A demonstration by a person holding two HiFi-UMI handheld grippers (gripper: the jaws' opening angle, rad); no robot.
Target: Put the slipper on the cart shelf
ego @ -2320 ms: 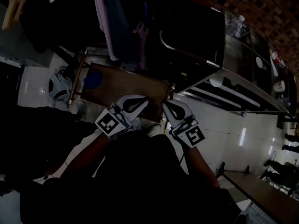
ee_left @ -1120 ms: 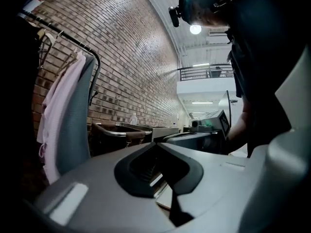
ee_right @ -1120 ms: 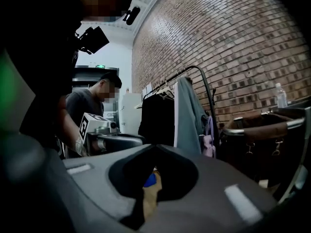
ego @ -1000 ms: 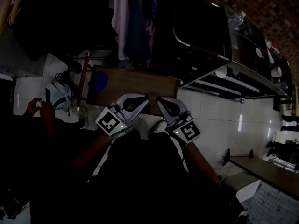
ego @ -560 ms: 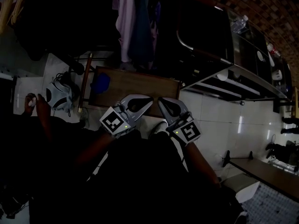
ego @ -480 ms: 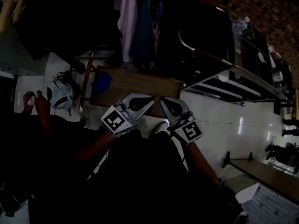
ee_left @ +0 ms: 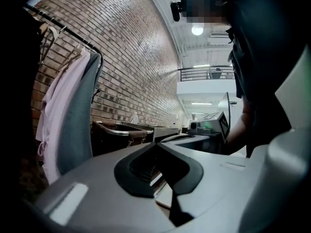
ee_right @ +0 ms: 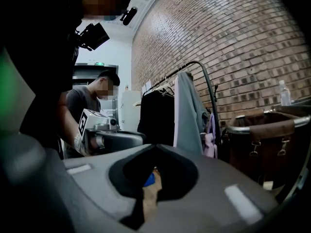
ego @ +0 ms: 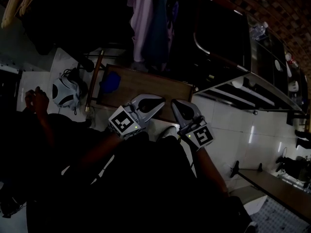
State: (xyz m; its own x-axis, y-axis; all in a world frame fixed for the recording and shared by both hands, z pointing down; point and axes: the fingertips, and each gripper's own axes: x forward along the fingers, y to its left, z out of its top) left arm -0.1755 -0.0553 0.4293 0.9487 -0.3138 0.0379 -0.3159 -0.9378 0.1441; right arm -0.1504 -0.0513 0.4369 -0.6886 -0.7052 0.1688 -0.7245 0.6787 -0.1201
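A blue slipper (ego: pixel 109 83) lies at the left end of the brown wooden cart shelf (ego: pixel 146 89). Through the right gripper's jaw opening a bit of the slipper (ee_right: pixel 149 179) shows over the shelf (ee_right: pixel 151 195). My left gripper (ego: pixel 160 103) and right gripper (ego: pixel 174 104) hover side by side over the shelf's near edge, to the right of the slipper and apart from it. The left gripper (ee_left: pixel 156 144) is shut on nothing, and so is the right gripper (ee_right: pixel 154 147).
A grey-white sneaker (ego: pixel 64 92) sits on the floor left of the cart. Clothes (ego: pixel 146 18) hang on a rack beyond the shelf. A black bin cart (ego: pixel 221 38) stands to the right. Another person's hand (ego: pixel 36 98) is at the far left.
Both grippers have stayed shut and drifted slightly right over the shelf's near edge. The other person's hand at the left has shifted. The slipper has not moved.
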